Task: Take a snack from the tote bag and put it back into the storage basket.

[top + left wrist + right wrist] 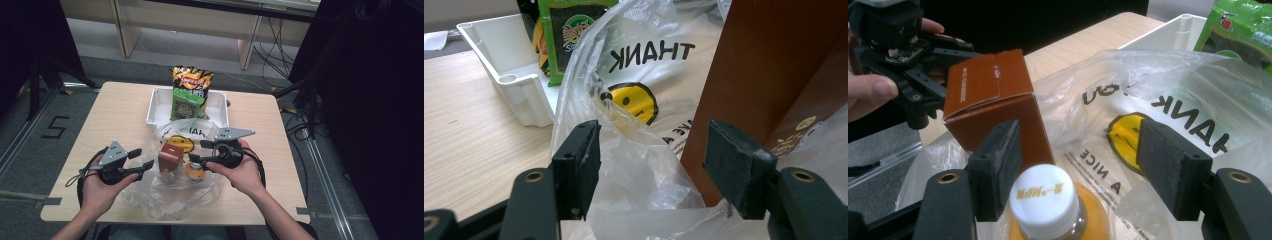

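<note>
A: What's on the table (75, 150) rn?

B: Clear plastic bag (172, 192) w/ a smiley face and black lettering, spread out in front of the person. Brown carton (170, 159) stands upright on it, small orange bottle (195, 171) w/ a white cap just beside it, on the carton's right from the high view. Behind the bag: white tray (155, 102) w/ a chips bag (192, 80) and a green snack pack (189, 104) standing in it.

A: Left gripper?

B: Left gripper (147, 164) sits level, just left of the carton. High view doesn't settle what's between the jaws. Left gripper view does: a loose fold of the plastic bag (644, 165) rises in the gap, carton (769, 75) edge just inside the right pad. Pads aren't pressing on either, so jaws are apart, nothing gripped.

A: And the right?

B: Right gripper (196, 158) comes in from the other side, tips over the bottle. Right gripper view looks down on the bottle's white cap (1044, 200) w/ gold print, low between the pads. Gap on both sides, so jaws are wide, no squeeze on it.

A: Anything else that view adds?

B: Yep, carton (993, 100) top flaps w/ white print, and the left gripper (908, 75) beyond it, close to the carton's far side; contact I can't tell. Tray corner (1168, 35) and green pack (1243, 30) top right.
</note>
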A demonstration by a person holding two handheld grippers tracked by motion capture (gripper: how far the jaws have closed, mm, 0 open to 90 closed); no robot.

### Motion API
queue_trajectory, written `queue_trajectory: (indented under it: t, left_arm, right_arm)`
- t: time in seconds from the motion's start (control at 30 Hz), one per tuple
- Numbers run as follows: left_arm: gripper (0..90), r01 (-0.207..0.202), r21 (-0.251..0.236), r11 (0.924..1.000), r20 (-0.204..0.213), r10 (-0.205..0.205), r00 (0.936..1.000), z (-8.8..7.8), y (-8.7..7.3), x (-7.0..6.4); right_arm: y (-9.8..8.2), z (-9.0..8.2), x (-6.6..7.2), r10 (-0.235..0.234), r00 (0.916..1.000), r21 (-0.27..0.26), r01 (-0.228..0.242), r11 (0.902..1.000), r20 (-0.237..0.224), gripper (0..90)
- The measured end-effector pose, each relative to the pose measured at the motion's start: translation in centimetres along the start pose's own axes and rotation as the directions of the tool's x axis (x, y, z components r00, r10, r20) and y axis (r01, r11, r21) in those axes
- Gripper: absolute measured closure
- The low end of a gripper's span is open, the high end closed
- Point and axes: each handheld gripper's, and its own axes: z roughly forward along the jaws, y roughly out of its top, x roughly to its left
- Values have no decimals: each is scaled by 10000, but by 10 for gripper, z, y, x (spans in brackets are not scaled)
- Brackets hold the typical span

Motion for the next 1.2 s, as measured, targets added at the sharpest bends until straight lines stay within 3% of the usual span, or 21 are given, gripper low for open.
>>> queue_trajectory:
  t: [0.1, 0.17, 0.27, 0.37, 0.4, 0.57, 0.8, 0.97, 1.2]
  left_arm:
    - [388, 37, 35, 10000, 16, -37, 10000, 0, 0, -1]
    - [388, -94, 10, 10000, 78, 94, 9999, 0, 0, -1]
    - [388, -85, 65, 9999, 7, 85, 10000, -1, -1, -1]
    - [388, -85, 52, 10000, 7, 85, 10000, -2, -1, -2]
    - [388, -87, 59, 9999, 2, 87, 10000, -1, -1, -2]
    - [388, -86, 117, 9999, 8, 85, 10000, 1, -1, -2]
    - [388, -47, 106, 9999, 97, 46, 9999, 1, -2, -1]
    - [388, -78, 151, 9999, 38, 77, 10000, 0, -2, -1]
    - [387, 9, 184, 9998, 59, -10, 10000, 1, -3, -2]
  right_arm:
    - [-2, 2, -1, -194, 9997, 4, 194, 9998, 118, 350]
    - [-5, 3, 2, 88, 10000, 117, -89, 9999, 34, 343]
    - [-8, 4, 3, -99, 9999, 190, 98, 9998, 47, 341]
    - [-13, 6, 8, 87, 9999, 190, -89, 9998, 106, 338]
    - [-13, 7, 7, -180, 9998, 253, 178, 9995, 69, 336]
    - [-22, 12, 9, 132, 9999, 520, -132, 9986, -6, 327]
    - [-37, 20, 9, -114, 9998, 821, 99, 9966, 187, 301]
    - [-50, 24, 10, -7, 9999, 932, -8, 9956, 160, 290]
    - [-64, 33, 5, -399, 9992, 1195, 384, 9921, 104, 297]
